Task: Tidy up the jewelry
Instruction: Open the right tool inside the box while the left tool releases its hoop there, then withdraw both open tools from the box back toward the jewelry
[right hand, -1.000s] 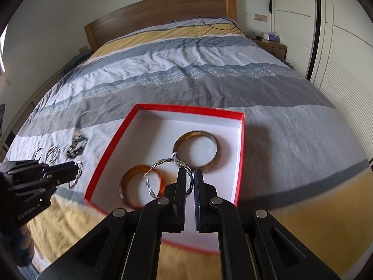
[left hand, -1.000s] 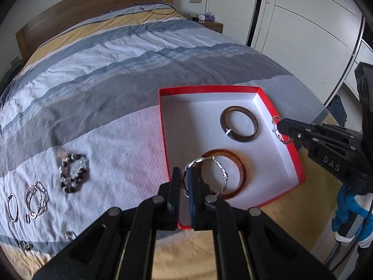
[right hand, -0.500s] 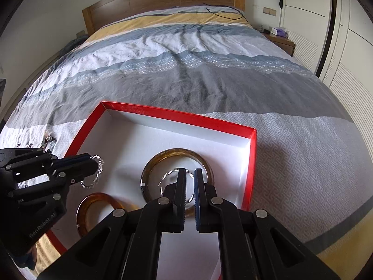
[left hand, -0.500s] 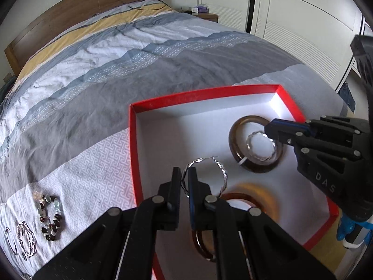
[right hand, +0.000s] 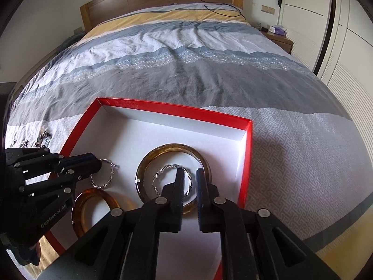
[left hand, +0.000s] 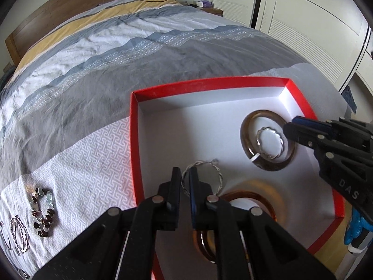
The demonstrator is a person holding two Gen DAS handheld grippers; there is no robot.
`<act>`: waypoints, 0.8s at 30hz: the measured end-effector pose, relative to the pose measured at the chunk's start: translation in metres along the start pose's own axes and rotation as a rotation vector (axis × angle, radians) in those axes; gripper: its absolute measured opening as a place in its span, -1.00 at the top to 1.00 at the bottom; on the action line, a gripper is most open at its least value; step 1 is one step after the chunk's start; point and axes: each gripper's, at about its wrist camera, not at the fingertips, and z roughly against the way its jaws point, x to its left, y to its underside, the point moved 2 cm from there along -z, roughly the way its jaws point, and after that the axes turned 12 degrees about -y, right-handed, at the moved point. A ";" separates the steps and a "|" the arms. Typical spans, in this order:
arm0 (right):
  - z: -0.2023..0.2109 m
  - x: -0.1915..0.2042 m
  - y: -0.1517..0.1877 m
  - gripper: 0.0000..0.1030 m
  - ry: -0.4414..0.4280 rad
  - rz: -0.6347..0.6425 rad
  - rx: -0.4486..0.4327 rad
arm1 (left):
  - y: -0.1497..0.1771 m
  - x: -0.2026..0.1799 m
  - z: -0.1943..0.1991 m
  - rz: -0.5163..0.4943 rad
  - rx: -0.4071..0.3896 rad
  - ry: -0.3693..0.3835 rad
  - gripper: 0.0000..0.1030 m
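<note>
Through the left wrist camera, the left gripper [left hand: 184, 182] is hovering low over the near-left part of the red box [left hand: 134, 140], its fingers parted by a narrow gap with the rim of a twisted silver hoop [left hand: 202, 177] passing between them; whether the pads are still pinching it I cannot tell. An amber bangle [left hand: 244, 197] is lying on the white floor just behind those fingers, partly hidden by them. Farther right, a dark brown bangle [left hand: 268, 140] is resting flat with a second silver hoop [left hand: 270, 143] lying inside its ring, and the right gripper [left hand: 291, 128] is reaching in beside it. A beaded bracelet [left hand: 43, 212] and a silver chain [left hand: 18, 235] are sitting on the bedspread [left hand: 93, 93], well apart from the box. Through the right wrist camera, the right gripper [right hand: 190, 186] is standing with its fingers clearly apart and holding nothing, the second hoop [right hand: 172, 179] lying loose within the brown bangle [right hand: 173, 150] beneath them. The left gripper [right hand: 93, 163] is showing at the left edge with its hoop [right hand: 105, 175] at its tips, above the amber bangle [right hand: 93, 207].
</note>
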 end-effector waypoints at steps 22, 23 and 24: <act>0.191 0.053 0.033 0.31 0.026 -0.032 -0.206 | 0.048 0.084 0.201 0.117 -0.151 -0.026 0.52; 0.200 0.058 0.035 0.30 0.023 -0.029 -0.214 | 0.056 0.097 0.211 0.133 -0.149 -0.041 0.51; 0.208 0.063 0.039 0.30 0.020 -0.026 -0.224 | 0.061 0.107 0.218 0.146 -0.150 -0.050 0.51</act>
